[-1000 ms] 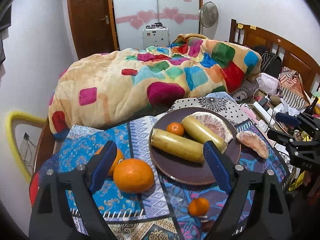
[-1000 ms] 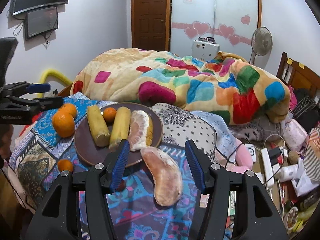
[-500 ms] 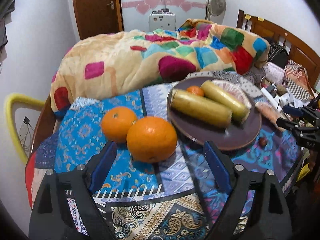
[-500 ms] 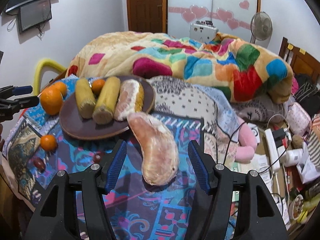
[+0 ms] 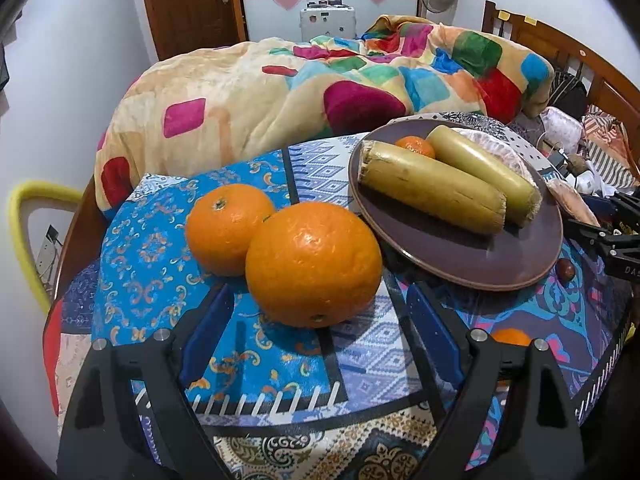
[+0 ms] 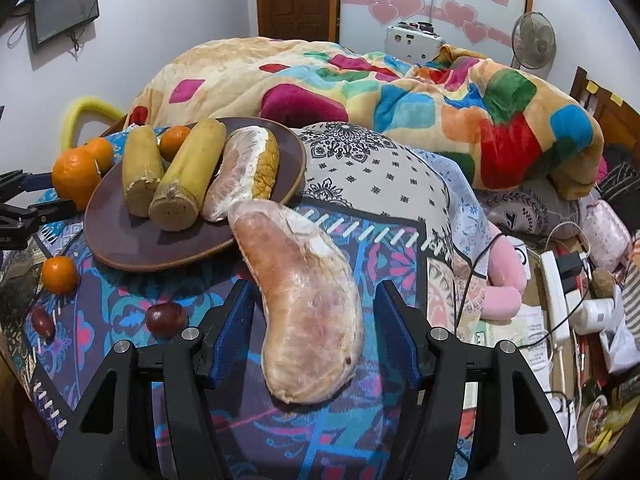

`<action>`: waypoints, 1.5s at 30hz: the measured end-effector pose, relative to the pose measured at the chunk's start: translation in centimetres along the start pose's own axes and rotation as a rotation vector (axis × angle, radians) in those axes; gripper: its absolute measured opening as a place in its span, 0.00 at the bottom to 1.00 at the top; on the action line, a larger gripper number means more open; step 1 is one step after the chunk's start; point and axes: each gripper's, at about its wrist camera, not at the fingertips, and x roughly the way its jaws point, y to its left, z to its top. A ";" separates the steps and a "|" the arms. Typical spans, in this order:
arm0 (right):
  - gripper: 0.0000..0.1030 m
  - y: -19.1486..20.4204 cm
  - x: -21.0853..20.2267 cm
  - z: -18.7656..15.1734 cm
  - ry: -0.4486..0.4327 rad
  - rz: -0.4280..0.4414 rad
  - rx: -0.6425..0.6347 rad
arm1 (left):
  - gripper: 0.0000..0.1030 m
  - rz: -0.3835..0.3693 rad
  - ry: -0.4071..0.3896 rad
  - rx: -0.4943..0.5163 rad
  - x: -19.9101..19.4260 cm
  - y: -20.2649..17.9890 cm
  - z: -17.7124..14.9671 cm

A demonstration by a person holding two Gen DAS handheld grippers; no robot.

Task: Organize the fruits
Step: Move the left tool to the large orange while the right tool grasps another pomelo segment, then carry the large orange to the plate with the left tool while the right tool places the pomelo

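Note:
My left gripper [image 5: 320, 312] is open, its blue pads on either side of a big orange [image 5: 314, 264] on the patterned cloth; a second orange [image 5: 228, 228] lies just behind it. My right gripper [image 6: 314, 320] is open around a peeled pomelo segment [image 6: 304, 300] that lies on the cloth beside the brown plate [image 6: 120, 248]. The plate holds two yellow sugarcane pieces [image 6: 188, 184], a small tangerine [image 6: 174, 142] and a pomelo wedge [image 6: 248, 172]. It also shows in the left wrist view [image 5: 500, 260].
A small tangerine [image 6: 60, 274] and two dark chestnuts [image 6: 166, 318] lie on the cloth near the plate. A colourful blanket [image 6: 360, 92] is heaped behind the table. A power strip and cables [image 6: 556, 280] clutter the right side. A yellow chair back [image 5: 24, 220] stands left.
Both grippers moved forward and down. The left one now has the big orange between its open pads. The right one now straddles the pomelo segment.

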 end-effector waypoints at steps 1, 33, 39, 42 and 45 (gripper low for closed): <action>0.58 0.0 0.2 0.1 0.008 0.006 -0.005 | 0.86 -0.004 -0.003 -0.001 0.1 0.0 0.1; 0.38 0.4 -3.7 2.0 -0.136 0.001 -0.015 | 0.66 -0.082 -0.079 -0.007 -3.2 -0.7 0.8; 0.38 1.2 -4.2 3.5 -0.176 0.021 -0.021 | 0.65 -0.124 -0.101 0.013 -3.6 -2.2 1.8; 0.38 1.9 -4.2 4.2 -0.194 0.031 -0.027 | 0.65 -0.137 -0.105 0.023 -3.2 -3.0 2.3; 0.38 2.7 -3.8 5.0 -0.204 0.048 -0.034 | 0.65 -0.142 -0.098 0.028 -2.6 -3.5 2.7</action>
